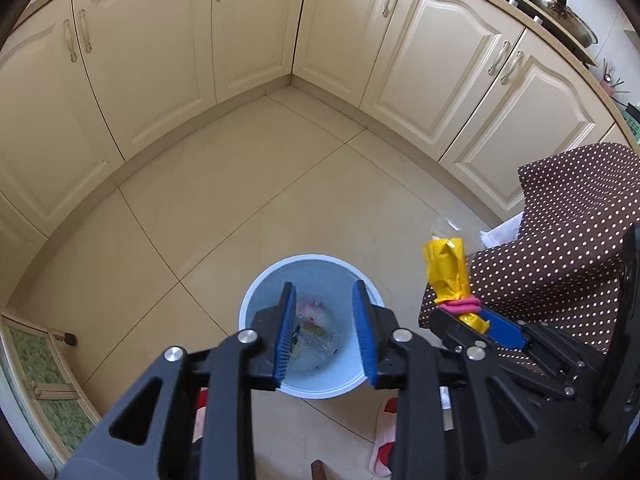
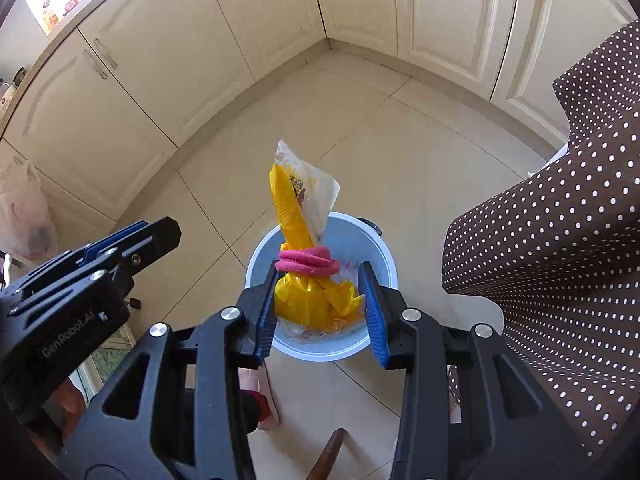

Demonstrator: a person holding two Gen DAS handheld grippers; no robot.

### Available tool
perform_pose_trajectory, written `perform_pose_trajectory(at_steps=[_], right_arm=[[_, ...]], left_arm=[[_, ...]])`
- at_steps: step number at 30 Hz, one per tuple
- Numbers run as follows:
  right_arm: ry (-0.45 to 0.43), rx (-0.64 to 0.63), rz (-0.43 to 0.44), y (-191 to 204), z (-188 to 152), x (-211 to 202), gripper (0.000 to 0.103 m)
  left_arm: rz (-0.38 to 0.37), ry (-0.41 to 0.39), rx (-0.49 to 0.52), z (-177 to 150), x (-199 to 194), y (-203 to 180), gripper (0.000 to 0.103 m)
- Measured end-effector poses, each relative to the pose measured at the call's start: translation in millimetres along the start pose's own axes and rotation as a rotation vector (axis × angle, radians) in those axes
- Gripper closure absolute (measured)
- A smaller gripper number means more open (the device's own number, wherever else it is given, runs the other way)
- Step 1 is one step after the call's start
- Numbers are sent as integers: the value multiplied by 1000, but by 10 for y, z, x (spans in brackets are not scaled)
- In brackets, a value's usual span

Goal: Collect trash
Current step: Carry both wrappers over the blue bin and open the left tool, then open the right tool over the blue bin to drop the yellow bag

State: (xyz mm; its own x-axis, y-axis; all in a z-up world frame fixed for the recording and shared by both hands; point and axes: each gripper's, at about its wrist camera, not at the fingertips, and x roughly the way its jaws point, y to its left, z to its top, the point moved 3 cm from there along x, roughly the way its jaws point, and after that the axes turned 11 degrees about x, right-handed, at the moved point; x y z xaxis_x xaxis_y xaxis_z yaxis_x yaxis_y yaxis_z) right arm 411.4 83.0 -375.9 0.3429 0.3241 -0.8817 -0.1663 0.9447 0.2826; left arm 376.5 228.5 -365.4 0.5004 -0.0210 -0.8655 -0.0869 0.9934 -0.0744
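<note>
trash bin [image 1: 256, 300] on beige tiled kitchen floor [image 1: 224, 200] — left gripper [image 1: 324, 336] released, right gripper [image 2: 322, 312] grasping yellow bag [image 2: 316, 304].

left tool [image 1: 325, 334] open above the blue bin [image 1: 256, 300] (wrappers inside); right tool [image 1: 476, 314] grips a yellow packet [image 1: 446, 270].

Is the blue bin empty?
No, the bin already has wrappers lying at its bottom, seen between the open left gripper fingers.

Cream cabinets [image 1: 248, 40] line the corner; a brown dotted cloth [image 1: 568, 232] drapes right.
</note>
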Motion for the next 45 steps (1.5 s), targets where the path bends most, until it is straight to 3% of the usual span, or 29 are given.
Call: perform_pose_trajectory(at_steps=[19,30,37,45], right_arm=[[-15,-16,18,182,47,131,64],[-71,-11,30,221,130,5,57],[-117,-6,42,151,145,-319,57],[-241,-4,59,15,122,-1058,55]], left_arm=[[19,-12,-51,-36,-64,184,73],[47,-48,-48,-19,-262,236,68],[58,-99,-33,30,-595,167,66],[57,-206,18,98,-1214,-186,59]])
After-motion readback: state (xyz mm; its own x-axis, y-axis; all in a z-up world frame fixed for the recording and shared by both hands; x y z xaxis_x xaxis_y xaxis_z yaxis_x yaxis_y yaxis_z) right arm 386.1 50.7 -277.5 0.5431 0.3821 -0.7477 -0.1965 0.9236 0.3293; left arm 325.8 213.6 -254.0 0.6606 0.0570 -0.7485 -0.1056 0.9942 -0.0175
